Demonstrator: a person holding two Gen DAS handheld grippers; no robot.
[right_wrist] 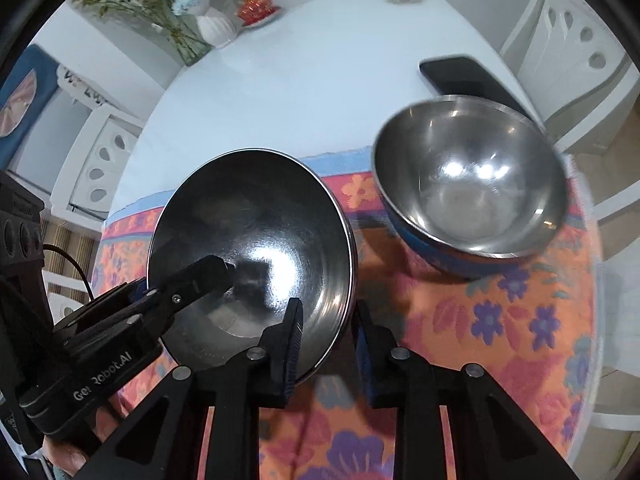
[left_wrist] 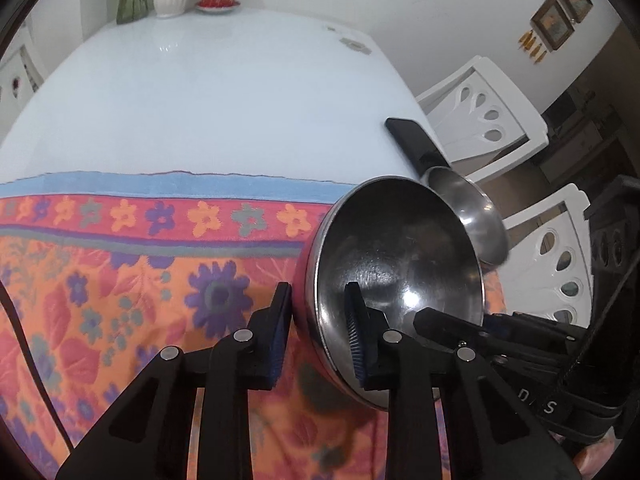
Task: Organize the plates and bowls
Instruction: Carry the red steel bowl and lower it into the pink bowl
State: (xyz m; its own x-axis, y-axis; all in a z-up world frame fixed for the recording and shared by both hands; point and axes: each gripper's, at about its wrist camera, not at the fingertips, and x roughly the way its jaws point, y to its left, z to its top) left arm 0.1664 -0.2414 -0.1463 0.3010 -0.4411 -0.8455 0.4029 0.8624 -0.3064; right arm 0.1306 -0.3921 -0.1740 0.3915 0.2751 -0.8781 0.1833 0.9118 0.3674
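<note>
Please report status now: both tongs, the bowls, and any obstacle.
Left tongs and right tongs both clamped on near bowl rim, opposite sides. Second bowl free on cloth. Phone behind; nothing blocking.

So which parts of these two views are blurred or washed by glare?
Left wrist view: the far bowl is motion-smeared and glare spots the near bowl. Right wrist view: the blue-sided bowl and phone look soft, and fisheye bends the table edge.
</note>
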